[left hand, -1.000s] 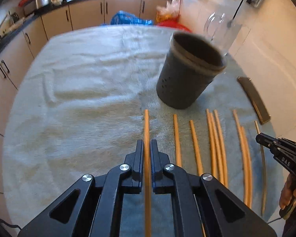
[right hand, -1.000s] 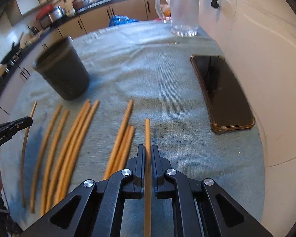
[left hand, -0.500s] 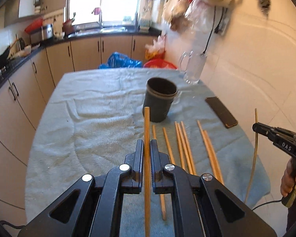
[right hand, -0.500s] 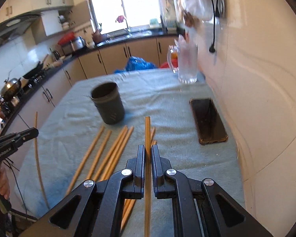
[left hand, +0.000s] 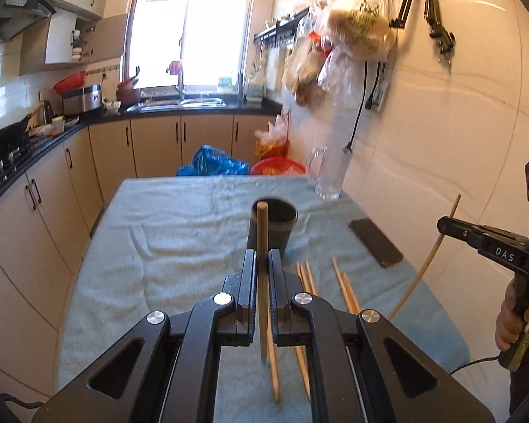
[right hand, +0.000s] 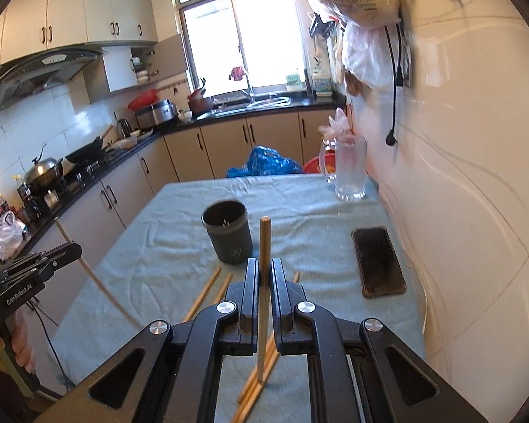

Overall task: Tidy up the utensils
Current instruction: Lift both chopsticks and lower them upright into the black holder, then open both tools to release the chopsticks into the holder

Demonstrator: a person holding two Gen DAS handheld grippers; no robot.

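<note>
both tongs (left hand: 262,264) (right hand: 264,275) now lifted, 1 chopstick (left hand: 262,232) (right hand: 264,246) each

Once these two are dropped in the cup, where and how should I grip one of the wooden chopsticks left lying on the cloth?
Take a loose wooden chopstick from above, near its middle, fingers straddling it across its length. It lies flat on the pale blue cloth, so only a top-down pinch fits. Choose an outer stick: the others lie tight in pairs. Then tip it upright towards the dark cylindrical cup.

Matt wooden chopsticks (left hand: 345,287); wrinkled cloth table cover (left hand: 180,246); matt dark holder (right hand: 228,231); clear glass jug (right hand: 349,169); glossy phone (right hand: 378,261).
</note>
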